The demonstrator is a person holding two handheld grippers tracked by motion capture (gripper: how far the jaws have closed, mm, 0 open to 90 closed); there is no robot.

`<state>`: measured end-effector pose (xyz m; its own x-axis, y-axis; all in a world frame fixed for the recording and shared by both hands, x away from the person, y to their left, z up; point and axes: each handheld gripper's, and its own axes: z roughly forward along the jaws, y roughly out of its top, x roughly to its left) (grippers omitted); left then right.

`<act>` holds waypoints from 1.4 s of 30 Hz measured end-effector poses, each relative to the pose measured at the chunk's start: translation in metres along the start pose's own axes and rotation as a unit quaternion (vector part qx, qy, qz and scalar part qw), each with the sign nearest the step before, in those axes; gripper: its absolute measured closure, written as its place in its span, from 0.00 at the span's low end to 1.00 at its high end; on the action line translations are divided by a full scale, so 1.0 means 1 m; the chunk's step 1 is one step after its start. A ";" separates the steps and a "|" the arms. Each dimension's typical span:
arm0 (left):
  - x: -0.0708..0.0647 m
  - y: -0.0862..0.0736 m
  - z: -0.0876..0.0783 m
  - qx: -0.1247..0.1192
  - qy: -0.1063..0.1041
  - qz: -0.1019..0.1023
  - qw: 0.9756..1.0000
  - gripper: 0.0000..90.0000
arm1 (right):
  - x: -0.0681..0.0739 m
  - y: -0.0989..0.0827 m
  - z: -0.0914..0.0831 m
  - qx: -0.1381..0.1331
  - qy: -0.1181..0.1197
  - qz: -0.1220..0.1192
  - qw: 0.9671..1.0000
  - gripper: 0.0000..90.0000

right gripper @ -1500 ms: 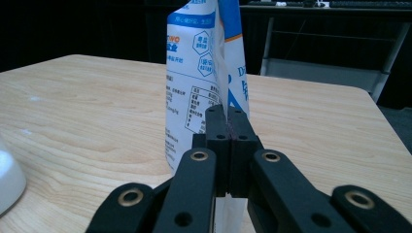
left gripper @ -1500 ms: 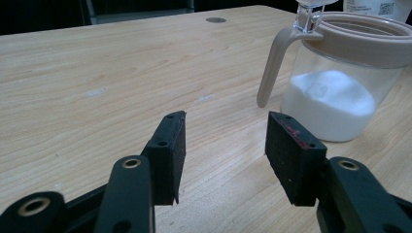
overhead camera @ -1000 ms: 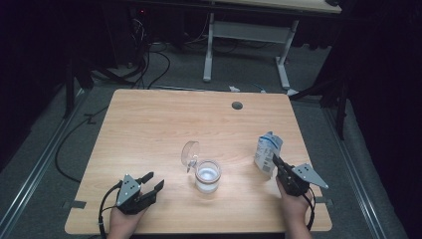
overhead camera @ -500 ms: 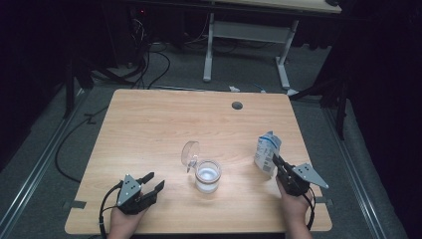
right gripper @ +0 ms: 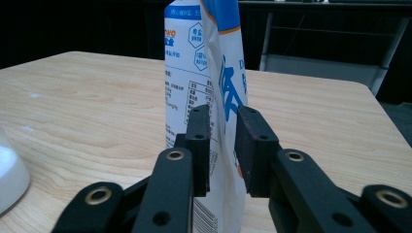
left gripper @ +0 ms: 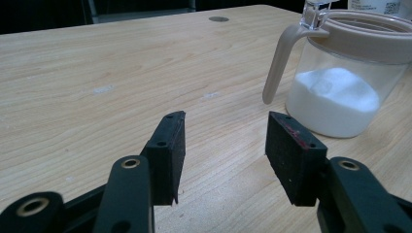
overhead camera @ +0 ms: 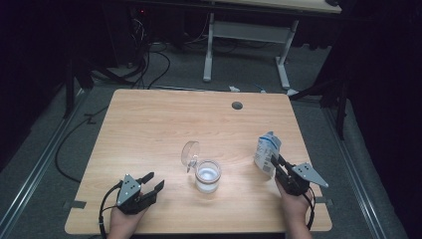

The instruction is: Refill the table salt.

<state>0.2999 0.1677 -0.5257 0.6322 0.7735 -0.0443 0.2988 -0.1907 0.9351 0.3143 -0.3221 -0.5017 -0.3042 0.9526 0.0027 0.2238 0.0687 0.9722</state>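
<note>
- Bag (right gripper: 214, 97) stands upright near the table's right edge – soft, light, crumples easily; best pinched at its side seam
- Right gripper (right gripper: 222, 145) jaws have just been opening, bag between
- Left gripper (left gripper: 223, 145) wide, empty

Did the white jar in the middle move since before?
No. The jar stands at the same spot on the table, in line below the round hole, its open lid tipped up at its left as before.

- One white-and-blue bag (overhead camera: 267, 154), standing between the right claw's (right gripper: 222, 145) jaws.
- One lidded jar (overhead camera: 207, 175) of white powder, just right of the left claw (overhead camera: 148, 185).
- One table (overhead camera: 159, 129).
</note>
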 end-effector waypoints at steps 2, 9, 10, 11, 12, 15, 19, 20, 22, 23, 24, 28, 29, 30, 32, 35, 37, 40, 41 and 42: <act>0.000 0.000 0.000 0.000 0.000 0.000 1.000 0.55 | 0.000 0.000 0.000 0.000 0.001 -0.004 1.000 0.82; -0.001 0.000 0.001 0.002 -0.001 0.001 1.000 0.55 | 0.001 0.001 0.002 0.008 -0.001 -0.009 1.000 0.63; -0.001 0.000 0.001 0.002 -0.001 0.002 1.000 0.55 | 0.001 0.001 0.002 0.012 -0.001 -0.009 1.000 0.58; -0.001 0.000 0.001 0.002 -0.002 0.001 1.000 0.55 | 0.001 0.001 0.002 0.014 0.000 -0.009 1.000 0.52; -0.001 0.000 0.001 0.003 -0.003 0.002 1.000 0.55 | 0.001 0.001 0.002 0.015 -0.001 -0.010 1.000 0.48; -0.002 0.000 0.003 0.009 -0.008 0.009 1.000 0.55 | 0.002 0.002 -0.002 0.030 -0.002 -0.009 1.000 0.35; -0.002 0.001 0.004 0.011 -0.009 0.007 1.000 0.54 | 0.003 0.001 -0.009 0.042 -0.003 -0.005 0.999 0.30; -0.003 0.001 0.004 0.011 -0.010 0.006 1.000 0.54 | 0.004 0.000 -0.011 0.044 -0.001 -0.006 0.999 0.30; -0.003 0.001 0.004 0.011 -0.010 0.003 1.000 0.54 | 0.007 -0.001 -0.016 0.047 0.000 -0.013 0.999 0.30; -0.003 0.001 0.004 0.012 -0.011 0.000 1.000 0.54 | 0.009 -0.001 -0.018 0.047 0.000 -0.015 0.999 0.30; -0.002 0.001 0.004 0.014 -0.012 -0.003 1.000 0.54 | 0.011 -0.001 -0.021 0.050 0.001 -0.018 0.999 0.30; -0.003 0.001 0.005 0.016 -0.020 -0.017 1.000 0.54 | 0.025 -0.006 -0.031 0.060 0.003 -0.024 0.998 0.33; -0.004 0.001 0.005 0.016 -0.021 -0.019 0.999 0.54 | 0.027 -0.007 -0.032 0.061 0.004 -0.026 0.998 0.34; -0.004 0.002 0.005 0.015 -0.022 -0.020 0.999 0.54 | 0.029 -0.008 -0.034 0.063 0.008 -0.022 0.998 0.35; -0.005 0.002 0.005 0.016 -0.024 -0.022 0.999 0.53 | 0.037 -0.010 -0.037 0.069 0.009 -0.015 0.997 0.38; -0.006 0.003 0.006 0.017 -0.025 -0.025 0.999 0.53 | 0.050 -0.012 -0.040 0.076 0.017 -0.024 0.997 0.42; -0.008 0.004 0.006 0.016 -0.023 -0.027 0.999 0.54 | 0.060 -0.012 -0.039 0.080 0.029 -0.030 0.996 0.44; -0.009 0.006 0.007 0.013 -0.018 -0.033 0.999 0.55 | 0.073 -0.011 -0.031 0.088 0.046 -0.045 0.994 0.47; -0.008 0.008 0.007 0.013 -0.017 -0.038 0.999 0.57 | 0.078 -0.010 -0.026 0.092 0.048 -0.053 0.993 0.48; -0.008 0.009 0.008 0.013 -0.016 -0.043 0.999 0.57 | 0.081 -0.009 -0.021 0.095 0.051 -0.056 0.993 0.51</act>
<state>0.3032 0.1551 -0.5193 0.6263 0.7678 -0.1354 0.3702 -0.1401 0.9183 0.2677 -0.2515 -0.5049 -0.4274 0.9013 -0.0705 0.3506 0.2372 0.9060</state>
